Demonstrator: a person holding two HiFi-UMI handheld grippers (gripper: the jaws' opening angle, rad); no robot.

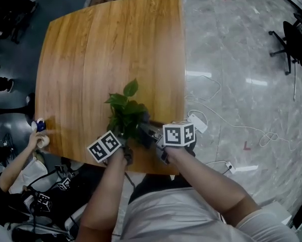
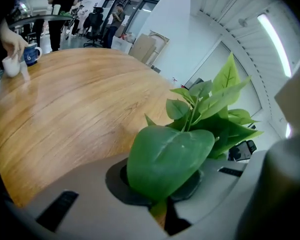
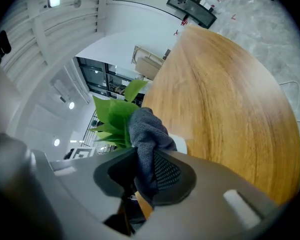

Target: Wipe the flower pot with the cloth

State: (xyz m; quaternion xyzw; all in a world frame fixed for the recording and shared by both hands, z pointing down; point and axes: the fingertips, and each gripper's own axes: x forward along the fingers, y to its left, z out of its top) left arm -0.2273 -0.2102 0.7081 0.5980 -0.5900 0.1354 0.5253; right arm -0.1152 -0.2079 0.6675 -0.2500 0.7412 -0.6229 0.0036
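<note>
A leafy green plant (image 1: 124, 110) stands near the front edge of the wooden table (image 1: 90, 59); its leaves hide the pot in the head view. In the right gripper view a bit of the white pot (image 3: 184, 143) shows behind the dark grey cloth (image 3: 147, 134). My right gripper (image 3: 139, 184) is shut on that cloth and holds it against the plant's right side (image 1: 146, 126). My left gripper (image 1: 122, 136) is at the plant's left side. In its own view a big leaf (image 2: 170, 159) lies over the nearly closed jaws (image 2: 162, 206), its narrow end pinched between them.
At the table's left edge a person's hand holds a white cup (image 2: 12, 66) beside a blue mug (image 1: 39, 126). White cables and a power strip (image 1: 197, 121) lie on the marble floor to the right. An office chair (image 1: 292, 44) stands far right.
</note>
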